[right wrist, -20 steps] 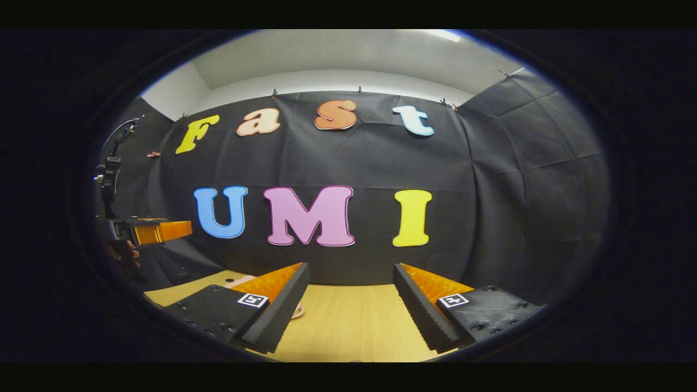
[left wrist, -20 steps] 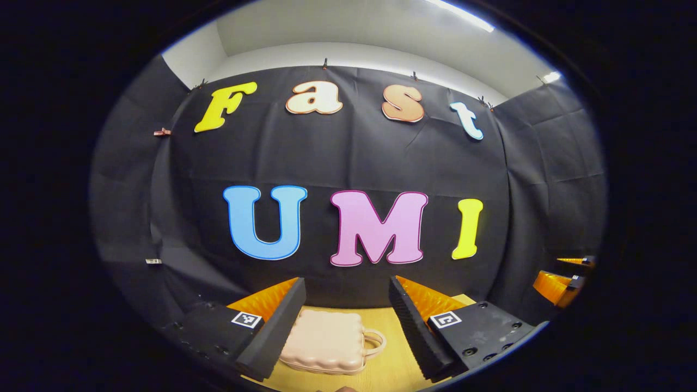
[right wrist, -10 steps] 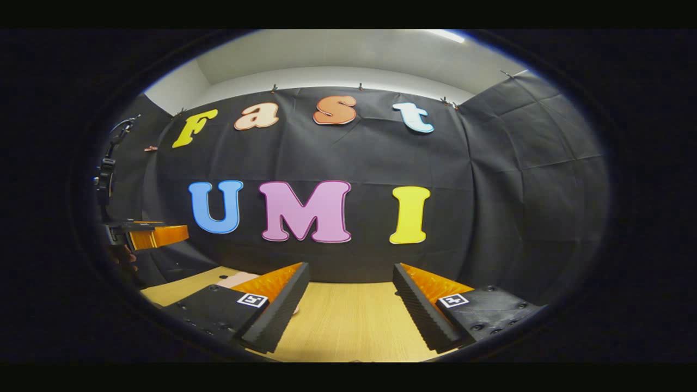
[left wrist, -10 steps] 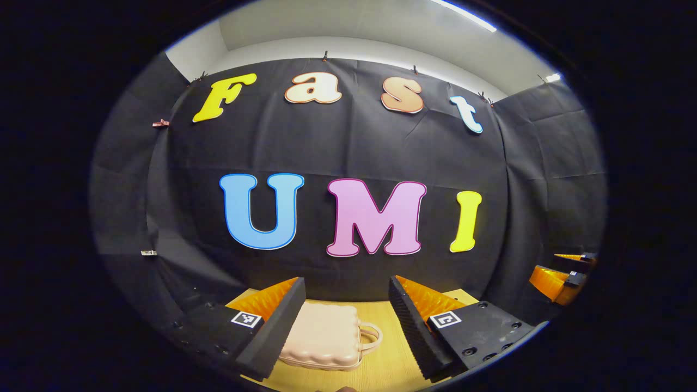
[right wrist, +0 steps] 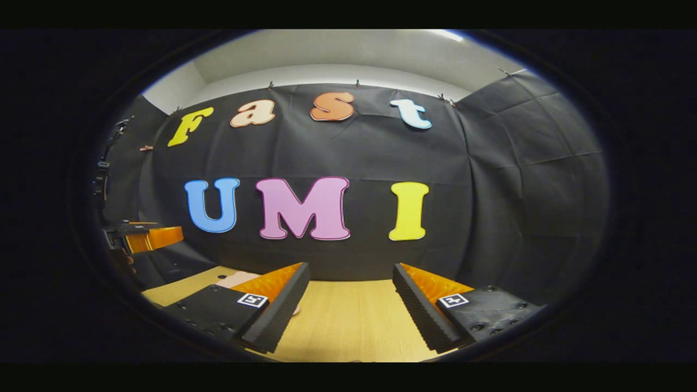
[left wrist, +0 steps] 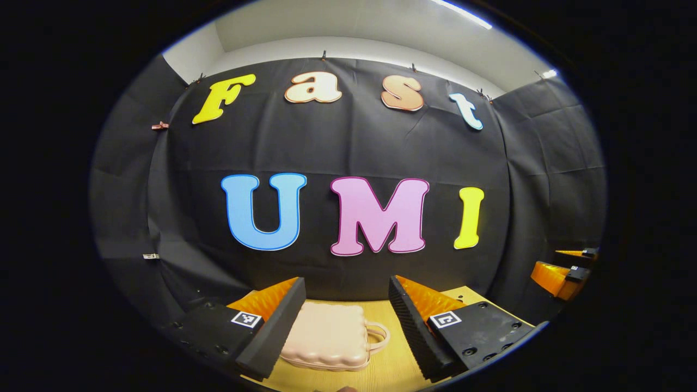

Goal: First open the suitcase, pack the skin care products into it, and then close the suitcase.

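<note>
So the left gripper [left wrist: 344, 321] hangs above the wooden table [left wrist: 392, 367] with its fingers spread wide, nothing between them. The little pink suitcase [left wrist: 329, 337] lies flat and closed on the table just past the fingertips, handle [left wrist: 378, 336] pointing right. The right gripper [left wrist: 563, 269] pokes in far right, well apart.

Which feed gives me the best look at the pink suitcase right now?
The left gripper view: the suitcase lies closed on the table with its handle visible, between the left tool's open fingers. The right gripper view catches only a pink sliver behind a finger.
</note>
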`<state>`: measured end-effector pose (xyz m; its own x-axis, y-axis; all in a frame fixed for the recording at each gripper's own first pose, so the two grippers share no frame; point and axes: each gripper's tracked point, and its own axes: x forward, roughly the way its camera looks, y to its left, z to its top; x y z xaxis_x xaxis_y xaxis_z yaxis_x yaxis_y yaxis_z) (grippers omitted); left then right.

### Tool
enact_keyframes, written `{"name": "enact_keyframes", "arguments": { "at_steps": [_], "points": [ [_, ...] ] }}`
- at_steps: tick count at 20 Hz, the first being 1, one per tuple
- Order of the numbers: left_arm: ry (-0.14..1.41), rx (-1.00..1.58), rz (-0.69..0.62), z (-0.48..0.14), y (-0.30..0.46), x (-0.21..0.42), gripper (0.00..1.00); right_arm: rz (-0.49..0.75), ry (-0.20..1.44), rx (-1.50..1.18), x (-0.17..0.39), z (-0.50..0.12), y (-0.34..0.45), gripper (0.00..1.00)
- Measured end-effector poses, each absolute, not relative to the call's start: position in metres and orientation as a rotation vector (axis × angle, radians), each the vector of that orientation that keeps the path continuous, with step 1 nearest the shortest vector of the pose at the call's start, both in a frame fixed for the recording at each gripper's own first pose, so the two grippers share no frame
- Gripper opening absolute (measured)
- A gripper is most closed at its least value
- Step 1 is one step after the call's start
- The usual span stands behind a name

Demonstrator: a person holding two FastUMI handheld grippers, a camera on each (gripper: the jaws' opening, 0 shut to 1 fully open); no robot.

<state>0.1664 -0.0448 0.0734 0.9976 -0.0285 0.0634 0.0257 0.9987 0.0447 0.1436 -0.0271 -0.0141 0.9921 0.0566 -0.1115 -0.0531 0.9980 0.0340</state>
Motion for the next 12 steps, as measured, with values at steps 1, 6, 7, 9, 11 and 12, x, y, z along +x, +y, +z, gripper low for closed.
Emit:
{"name": "enact_keyframes", "arguments": {
  "at_steps": [1,6,7,9,11,12],
  "points": [
    [-0.064,0.048,-0.031,0.073,-0.044,0.168,0.96,0.055,0.113,0.029,0.144,-0.014,-0.025,0.97],
    [-0.058,0.030,-0.069,0.066,-0.043,0.175,0.96,0.044,0.123,-0.002,0.141,-0.017,-0.016,0.97],
    [-0.057,0.030,-0.076,0.065,-0.042,0.177,0.96,0.038,0.124,-0.009,0.140,-0.017,-0.016,0.92],
    [-0.063,0.040,-0.085,0.065,-0.039,0.182,0.96,0.020,0.123,-0.021,0.135,-0.019,-0.018,0.97],
    [-0.066,0.047,-0.105,0.064,-0.039,0.186,0.96,-0.008,0.130,-0.029,0.131,-0.020,-0.020,0.97],
    [-0.061,0.046,-0.123,0.062,-0.042,0.188,0.96,-0.022,0.138,-0.029,0.129,-0.022,-0.021,0.91]
  ]
}}
